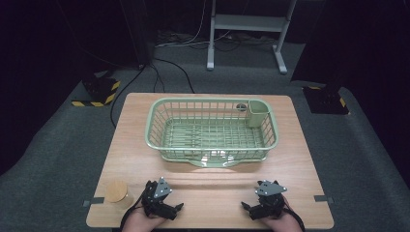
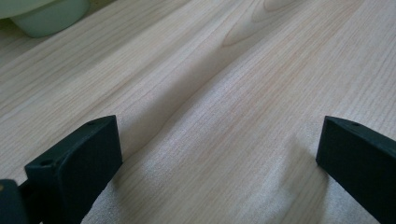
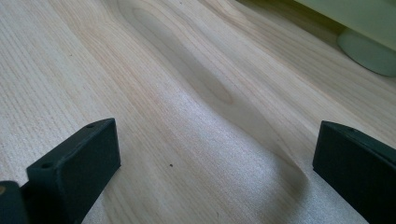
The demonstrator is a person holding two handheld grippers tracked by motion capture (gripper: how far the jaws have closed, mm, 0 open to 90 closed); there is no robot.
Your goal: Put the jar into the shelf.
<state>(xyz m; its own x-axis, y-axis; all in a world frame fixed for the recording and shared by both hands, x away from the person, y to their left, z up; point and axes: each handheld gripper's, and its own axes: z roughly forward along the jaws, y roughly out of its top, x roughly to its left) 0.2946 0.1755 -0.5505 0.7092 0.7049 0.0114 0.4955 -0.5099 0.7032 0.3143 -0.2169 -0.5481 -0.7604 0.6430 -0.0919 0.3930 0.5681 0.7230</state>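
So the pale green dish basket (image 1: 211, 129) sits mid-table, a bit toward 12 o'clock, with a small green cup holder (image 1: 257, 112) clipped into its corner at about 1 o'clock. There's some dark round thing (image 1: 241, 106) just beside that holder, too small to make out. Down at 7 o'clock on the wooden table (image 1: 300, 159) stands a little jar with a wooden lid (image 1: 117, 194), just beside the left gripper (image 1: 167, 207).

Both grippers rest near the 6 o'clock edge, well apart, the right gripper (image 1: 255, 209) at roughly 5 o'clock. The hands are cut off by the bottom of the high view. In each gripper view the jaws are spread wide with nothing between them, just bare wood grain. A blurry green foot of the basket (image 2: 49, 18) pokes in at the top left of the left gripper view, and likewise top right in the right gripper view (image 3: 369, 49).
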